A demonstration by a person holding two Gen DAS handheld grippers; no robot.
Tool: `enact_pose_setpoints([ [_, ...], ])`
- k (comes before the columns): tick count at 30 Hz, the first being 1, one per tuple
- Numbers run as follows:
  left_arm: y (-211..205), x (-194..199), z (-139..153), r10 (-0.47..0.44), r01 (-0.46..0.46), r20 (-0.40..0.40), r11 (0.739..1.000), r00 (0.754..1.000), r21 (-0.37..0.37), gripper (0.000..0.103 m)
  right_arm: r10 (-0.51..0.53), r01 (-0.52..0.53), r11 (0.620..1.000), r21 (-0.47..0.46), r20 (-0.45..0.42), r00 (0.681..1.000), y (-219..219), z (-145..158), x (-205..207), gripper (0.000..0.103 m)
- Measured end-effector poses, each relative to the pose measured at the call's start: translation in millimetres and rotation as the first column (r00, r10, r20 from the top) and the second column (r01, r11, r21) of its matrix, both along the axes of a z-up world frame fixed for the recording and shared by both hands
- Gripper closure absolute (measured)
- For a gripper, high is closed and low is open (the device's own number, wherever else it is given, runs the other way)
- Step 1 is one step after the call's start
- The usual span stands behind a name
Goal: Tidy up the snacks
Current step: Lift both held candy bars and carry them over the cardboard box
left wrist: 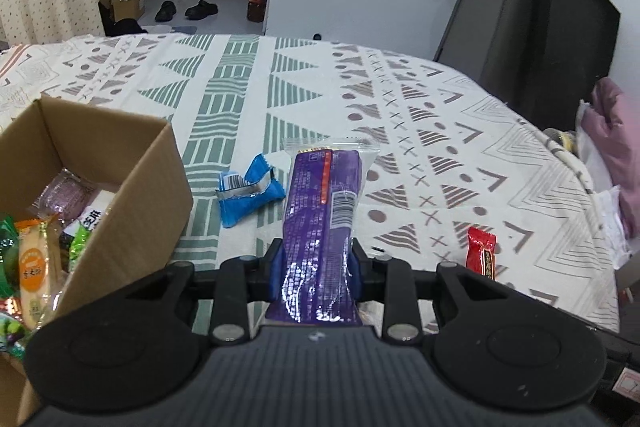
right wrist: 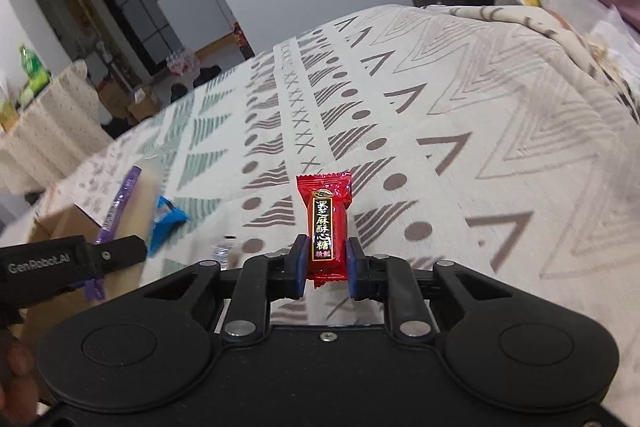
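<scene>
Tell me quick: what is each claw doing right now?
Left claw: closed on the long purple plastic snack packet.
Right claw: closed on the small red foil-wrapped candy.

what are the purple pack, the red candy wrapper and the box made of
Purple pack: thin glossy plastic film, going by the bright glare and its clear sealed end. Red candy wrapper: shiny plastic or foil-lined film, with a crimped zigzag edge and highlights; which one I can't tell. Box: brown corrugated cardboard, matte, with raw cut edges and an open flap.
</scene>
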State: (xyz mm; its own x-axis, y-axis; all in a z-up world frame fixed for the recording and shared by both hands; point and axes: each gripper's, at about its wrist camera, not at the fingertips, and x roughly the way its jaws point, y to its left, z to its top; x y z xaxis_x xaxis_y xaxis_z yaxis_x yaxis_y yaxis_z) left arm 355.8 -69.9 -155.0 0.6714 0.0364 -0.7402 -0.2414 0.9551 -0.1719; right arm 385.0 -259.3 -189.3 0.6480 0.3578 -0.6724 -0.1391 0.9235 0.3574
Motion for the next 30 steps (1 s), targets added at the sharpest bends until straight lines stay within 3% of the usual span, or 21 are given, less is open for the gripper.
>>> enact_pose_setpoints([
  [20, 28.3, -51.6, 54.1, -0.021, 0.026, 0.066, 0.996, 0.998, -0.080, 0.072, -0.034, 0.032, 0.999, 0.035, 0.063, 0.997, 30.4, 68.8, -63.4, 0.084],
  [24, 45.9, -61.2, 68.2, -0.004, 0.013, 0.071, 0.992, 0.997, -0.127, 0.072, -0.025, 0.022, 0.999, 0.044, 0.083, 0.996, 45.1, 81.8, -70.3, 0.084],
  [30, 81.7, -80.9, 94.1, 0.040, -0.031, 0.071, 0.992, 0.997, -0.124, 0.072, -0.014, 0.005, 0.996, 0.088, 0.108, 0.994, 71.7, 100.4, -82.1, 0.084],
])
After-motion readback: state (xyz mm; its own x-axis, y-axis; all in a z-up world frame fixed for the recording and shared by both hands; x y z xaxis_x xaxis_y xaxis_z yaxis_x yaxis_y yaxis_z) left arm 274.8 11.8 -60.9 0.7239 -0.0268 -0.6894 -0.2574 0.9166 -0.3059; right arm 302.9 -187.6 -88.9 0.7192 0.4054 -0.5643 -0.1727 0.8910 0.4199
